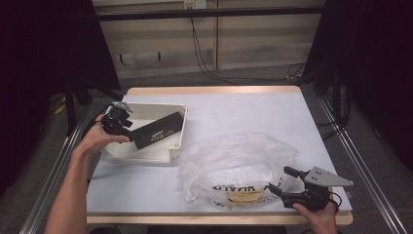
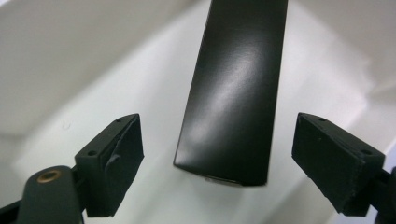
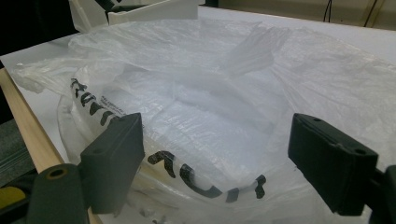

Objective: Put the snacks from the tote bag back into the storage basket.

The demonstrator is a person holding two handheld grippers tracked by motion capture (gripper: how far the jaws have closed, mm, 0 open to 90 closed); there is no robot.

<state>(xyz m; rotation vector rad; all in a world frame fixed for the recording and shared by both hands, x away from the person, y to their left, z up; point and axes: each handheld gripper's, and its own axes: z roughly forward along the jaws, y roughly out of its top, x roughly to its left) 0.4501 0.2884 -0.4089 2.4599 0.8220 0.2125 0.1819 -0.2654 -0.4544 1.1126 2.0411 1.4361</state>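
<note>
White tabletop [image 1: 243, 117] carries a tray [image 1: 175, 146] holding a black box [image 1: 158, 129]; stiff, light, smooth, best pinched across its narrow sides. Left tongs [image 2: 217, 154] gape around it; right tongs [image 3: 215, 158] open by the bag [image 1: 234, 165].

Your left gripper [image 1: 127, 134] has its jaws spread wide, your hand [image 1: 100, 138] wrapped behind them, forearm stretched forward. Your right gripper [image 1: 283, 181] gapes too, wrist drawn back behind its fingers.
</note>
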